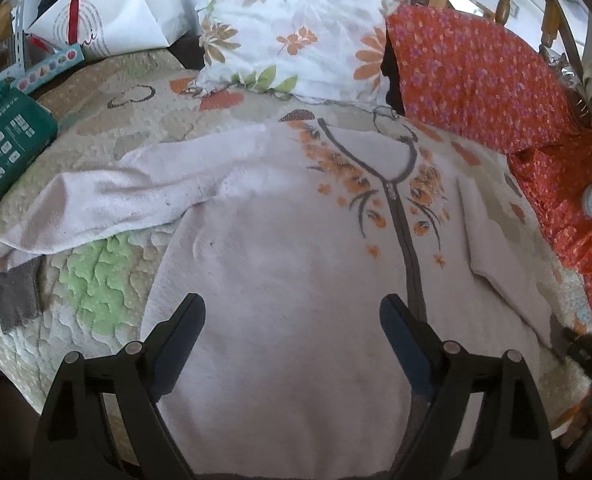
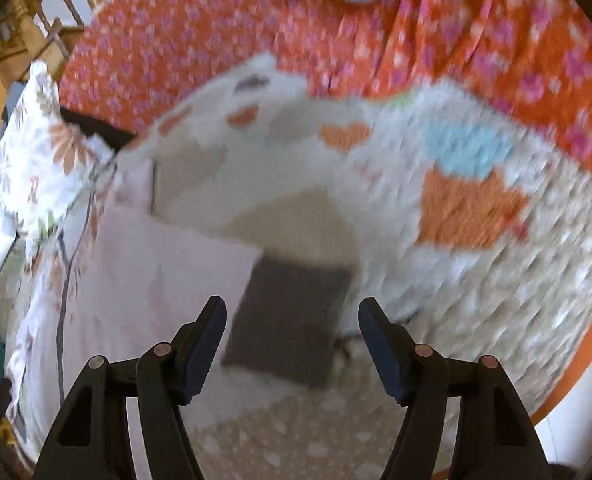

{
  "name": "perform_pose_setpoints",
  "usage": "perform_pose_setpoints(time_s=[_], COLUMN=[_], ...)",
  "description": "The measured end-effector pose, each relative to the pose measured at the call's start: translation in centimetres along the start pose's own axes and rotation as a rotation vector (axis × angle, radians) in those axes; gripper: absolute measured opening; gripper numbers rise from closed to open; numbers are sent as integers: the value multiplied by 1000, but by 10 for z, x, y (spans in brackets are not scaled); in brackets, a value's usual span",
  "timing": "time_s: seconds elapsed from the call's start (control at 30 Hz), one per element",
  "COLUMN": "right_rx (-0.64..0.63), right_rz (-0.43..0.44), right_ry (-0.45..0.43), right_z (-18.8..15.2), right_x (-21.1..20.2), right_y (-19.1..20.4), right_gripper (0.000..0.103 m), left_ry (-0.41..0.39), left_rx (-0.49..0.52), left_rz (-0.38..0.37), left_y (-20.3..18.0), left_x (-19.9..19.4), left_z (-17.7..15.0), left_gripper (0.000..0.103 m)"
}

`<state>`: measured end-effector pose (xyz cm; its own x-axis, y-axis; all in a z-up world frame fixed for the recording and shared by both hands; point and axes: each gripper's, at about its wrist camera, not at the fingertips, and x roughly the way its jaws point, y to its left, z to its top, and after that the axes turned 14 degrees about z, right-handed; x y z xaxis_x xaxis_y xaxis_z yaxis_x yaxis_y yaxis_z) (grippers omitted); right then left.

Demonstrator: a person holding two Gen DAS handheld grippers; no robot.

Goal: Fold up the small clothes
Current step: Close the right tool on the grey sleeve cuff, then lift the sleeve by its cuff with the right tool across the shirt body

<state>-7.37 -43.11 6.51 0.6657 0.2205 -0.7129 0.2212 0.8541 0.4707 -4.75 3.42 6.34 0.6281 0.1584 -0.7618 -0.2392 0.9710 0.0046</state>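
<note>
Because the quilted bed (image 1: 108,280) under the garment is soft and lumpy, any pinch may catch the quilt along with the cloth, and a fold would then drag the cover up with it. The pale pink zip top (image 1: 280,280) lies spread front-up on the bed, its long axis running near to far: hem near the left camera, collar far toward the floral pillow (image 1: 288,28). Its left sleeve (image 1: 96,204) stretches out to the left, ending in a grey cuff (image 1: 16,296); the right sleeve (image 1: 495,248) lies angled down along the body's right edge. A sleeve folded carelessly could skew or bunch, I judge. The left tool (image 1: 292,332) hovers over the lower body, fingers wide apart, holding nothing. The right tool (image 2: 292,332), also spread and empty, hangs above the right grey cuff (image 2: 292,320); that view is blurred, so a grab now might miss the thin cuff edge.
</note>
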Motion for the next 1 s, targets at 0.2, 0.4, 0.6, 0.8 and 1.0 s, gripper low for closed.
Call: perform_pose_setpoints(time_s=[0.2, 0.4, 0.6, 0.8, 1.0], right_rx=[-32, 8, 42, 49, -128], right_rz=[17, -83, -414, -401, -144], right_ry=[24, -111, -263, -270, -127], right_z=[-2, 49, 118, 150, 142], right_x=[19, -23, -73, -82, -11], right_y=[12, -21, -68, -58, 61], right_gripper=[9, 9, 8, 8, 8], left_ry=[-1, 20, 40, 32, 74], left_rx=[-4, -22, -42, -69, -121], left_rz=[24, 45, 38, 61, 46], left_y=[3, 13, 18, 33, 69], left_x=[2, 9, 13, 11, 13], left_z=[-1, -1, 0, 2, 25], left_gripper=[88, 88, 88, 88, 88])
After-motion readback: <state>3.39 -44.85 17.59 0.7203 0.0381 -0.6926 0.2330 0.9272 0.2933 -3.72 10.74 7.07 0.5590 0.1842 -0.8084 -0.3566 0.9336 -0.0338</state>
